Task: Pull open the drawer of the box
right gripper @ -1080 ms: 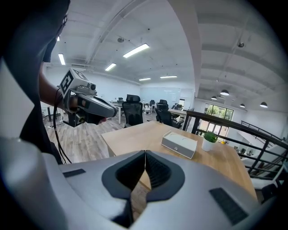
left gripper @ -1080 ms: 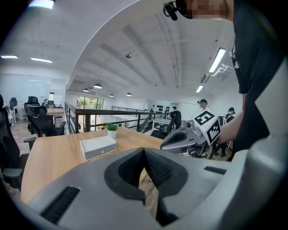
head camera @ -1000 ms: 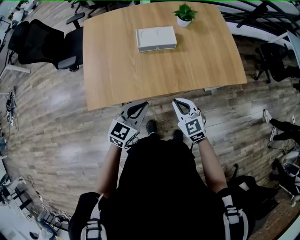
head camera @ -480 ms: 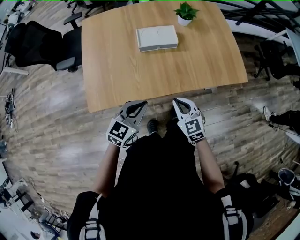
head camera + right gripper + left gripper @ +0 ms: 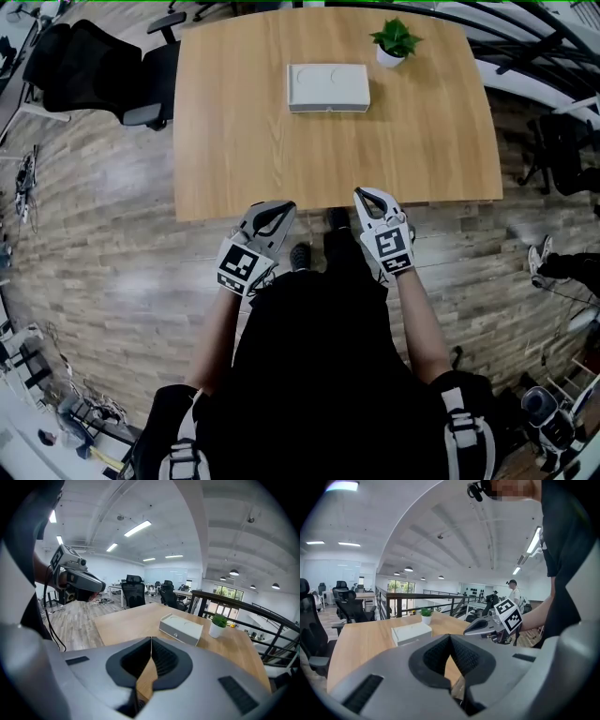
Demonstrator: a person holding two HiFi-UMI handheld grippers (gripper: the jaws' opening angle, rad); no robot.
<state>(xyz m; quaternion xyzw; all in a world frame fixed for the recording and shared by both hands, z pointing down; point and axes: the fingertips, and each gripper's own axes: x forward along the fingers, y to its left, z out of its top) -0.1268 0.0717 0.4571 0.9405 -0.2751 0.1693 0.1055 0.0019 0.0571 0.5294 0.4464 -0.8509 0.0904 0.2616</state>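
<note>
Hovering at near edge of table (image 5: 234, 150): left gripper (image 5: 277, 210), jaws pressed together, nothing between. Box (image 5: 328, 87) on far half of table, well apart from both grippers, drawer looks shut. Right gripper (image 5: 367, 195), jaws also pressed together, empty. Potted plant (image 5: 395, 42) near box's far right corner, keep clear. To do well: reach across, spread right jaws, pinch small knob (image 5: 175, 634) on drawer front, pull straight toward body. Light box may slide, so brace top with left gripper.

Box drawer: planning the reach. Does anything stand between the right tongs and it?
Nothing visible does: only bare table lies between the right tongs and the box; the potted plant stands beyond, off to one side.
</note>
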